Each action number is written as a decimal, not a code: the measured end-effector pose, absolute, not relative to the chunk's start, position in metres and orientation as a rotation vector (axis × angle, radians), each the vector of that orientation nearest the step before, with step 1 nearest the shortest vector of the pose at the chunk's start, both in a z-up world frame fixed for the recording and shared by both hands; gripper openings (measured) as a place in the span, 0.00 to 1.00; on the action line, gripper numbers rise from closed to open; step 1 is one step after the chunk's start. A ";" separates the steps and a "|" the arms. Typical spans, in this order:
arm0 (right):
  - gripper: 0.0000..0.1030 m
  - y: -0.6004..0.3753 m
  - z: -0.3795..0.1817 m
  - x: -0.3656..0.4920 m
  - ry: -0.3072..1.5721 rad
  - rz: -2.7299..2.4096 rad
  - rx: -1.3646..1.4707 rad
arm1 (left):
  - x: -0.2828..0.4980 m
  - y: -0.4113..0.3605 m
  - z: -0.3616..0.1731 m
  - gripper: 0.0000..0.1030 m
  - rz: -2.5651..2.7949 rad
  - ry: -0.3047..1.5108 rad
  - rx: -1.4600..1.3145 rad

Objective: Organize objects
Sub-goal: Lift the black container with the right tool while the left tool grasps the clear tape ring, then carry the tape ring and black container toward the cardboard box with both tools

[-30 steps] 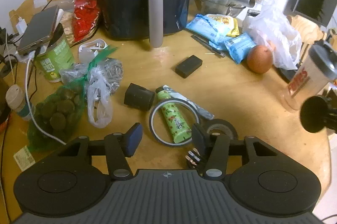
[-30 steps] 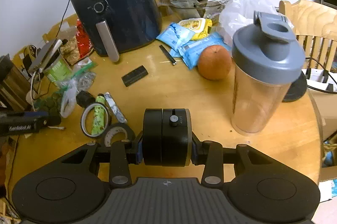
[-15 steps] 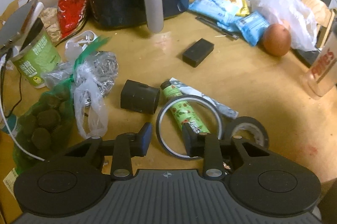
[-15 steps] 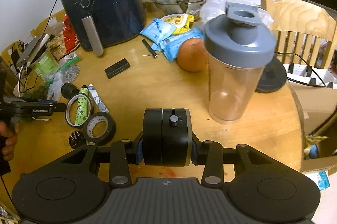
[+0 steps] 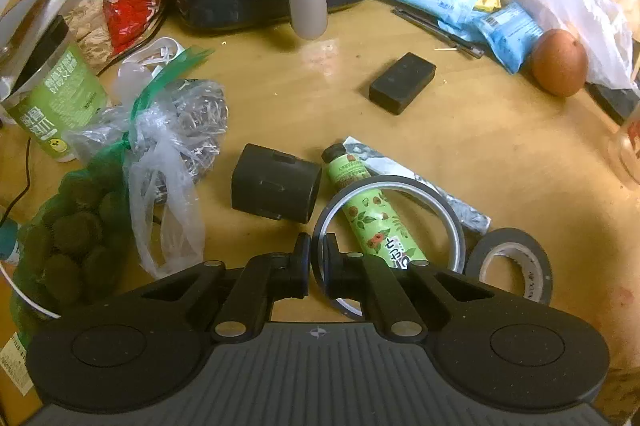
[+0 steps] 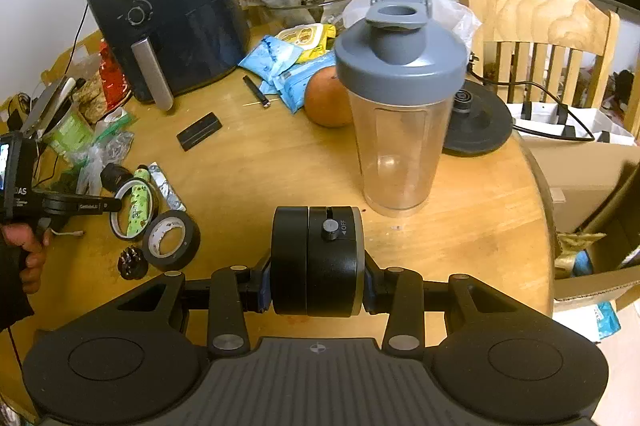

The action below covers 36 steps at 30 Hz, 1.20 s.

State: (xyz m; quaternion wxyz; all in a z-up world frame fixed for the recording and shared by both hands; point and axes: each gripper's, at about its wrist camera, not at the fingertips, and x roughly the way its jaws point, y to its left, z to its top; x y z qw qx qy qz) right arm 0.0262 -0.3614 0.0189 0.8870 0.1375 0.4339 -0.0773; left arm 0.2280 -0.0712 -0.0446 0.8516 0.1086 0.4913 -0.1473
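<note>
left gripper (image 5: 318, 258) clamped on thin tape ring (image 5: 390, 222) rim | right gripper (image 6: 318, 296) clamped on black puck (image 6: 318, 262) | ring to be lifted straight, clear of green tube (image 5: 370, 210)

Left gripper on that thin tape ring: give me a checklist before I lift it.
1. Left gripper closed on the ring: ok, fingers pinch the near-left rim.
2. Ring free of the green tube: not ok, the tube lies through the ring and could drag along.
3. Black tape roll clear of the ring: cannot tell, it sits right by the ring's right edge.
4. Black cylinder clear of the fingers: ok, a gap shows.
5. Right gripper load secure: ok, shut on the black puck, away from the ring.
</note>
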 end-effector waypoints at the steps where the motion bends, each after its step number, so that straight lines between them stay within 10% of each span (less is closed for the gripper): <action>1: 0.42 -0.362 0.019 0.026 0.901 -0.163 0.291 | 0.227 -0.071 -0.043 0.07 -0.310 1.032 0.224; 36: 0.42 -0.307 0.038 0.022 0.861 0.039 0.253 | 0.103 -0.042 0.059 0.07 -0.322 0.955 -0.013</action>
